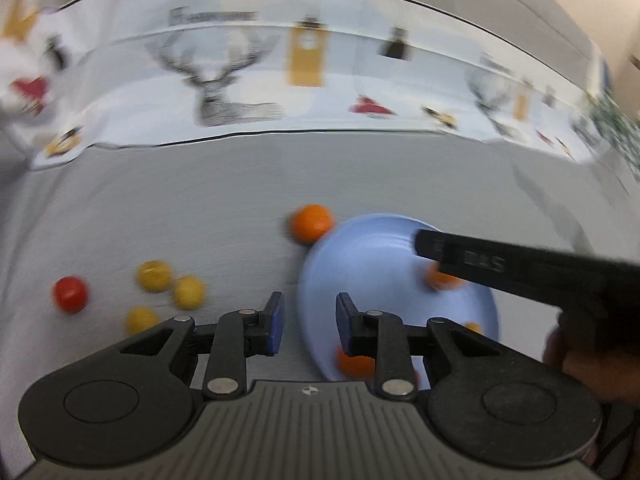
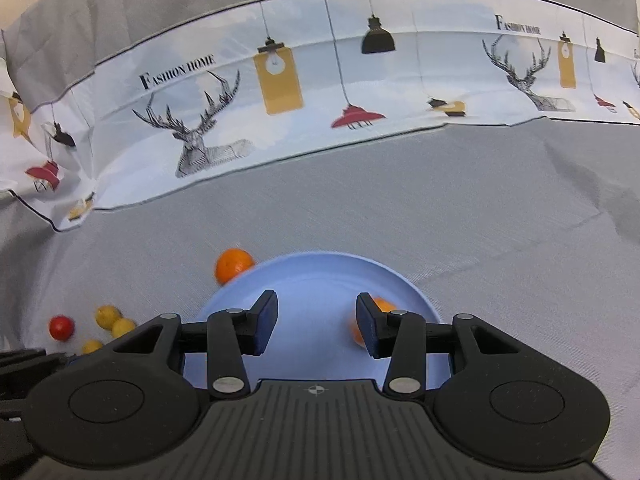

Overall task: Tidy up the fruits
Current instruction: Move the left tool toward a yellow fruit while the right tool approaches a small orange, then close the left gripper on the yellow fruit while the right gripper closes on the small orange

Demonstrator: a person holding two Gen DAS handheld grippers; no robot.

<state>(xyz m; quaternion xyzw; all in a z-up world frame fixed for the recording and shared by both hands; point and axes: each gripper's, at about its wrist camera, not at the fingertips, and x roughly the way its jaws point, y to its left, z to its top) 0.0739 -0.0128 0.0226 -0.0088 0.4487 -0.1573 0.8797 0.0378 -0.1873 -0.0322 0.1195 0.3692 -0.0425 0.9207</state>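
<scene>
Across grey tablecloth (image 2: pixel 440 208), pale blue plate (image 2: pixel 320 280) with small oranges (image 2: pixel 384 306) inside — another orange (image 2: pixel 234 266) touching its far rim. Left of plate: three yellow fruits (image 2: pixel 108 316), one red fruit (image 2: pixel 61 327). Above plate, right gripper (image 2: pixel 316 322) and left gripper (image 1: pixel 310 324) — both parted, grasping nothing.

The right tongs (image 2: pixel 316 326) hang over a pale blue plate (image 2: pixel 320 276) with their jaws apart and nothing between them. A small orange fruit (image 2: pixel 382 306) lies on the plate, partly hidden behind the right-hand jaw. A larger orange (image 2: pixel 233 265) sits on the grey surface (image 2: pixel 480 220) against the plate's far left rim. Farther left lie three yellow fruits (image 2: pixel 108 316) and a red one (image 2: pixel 61 327). A printed cloth (image 2: pixel 280 92) with deer and lamps crosses the back.
</scene>
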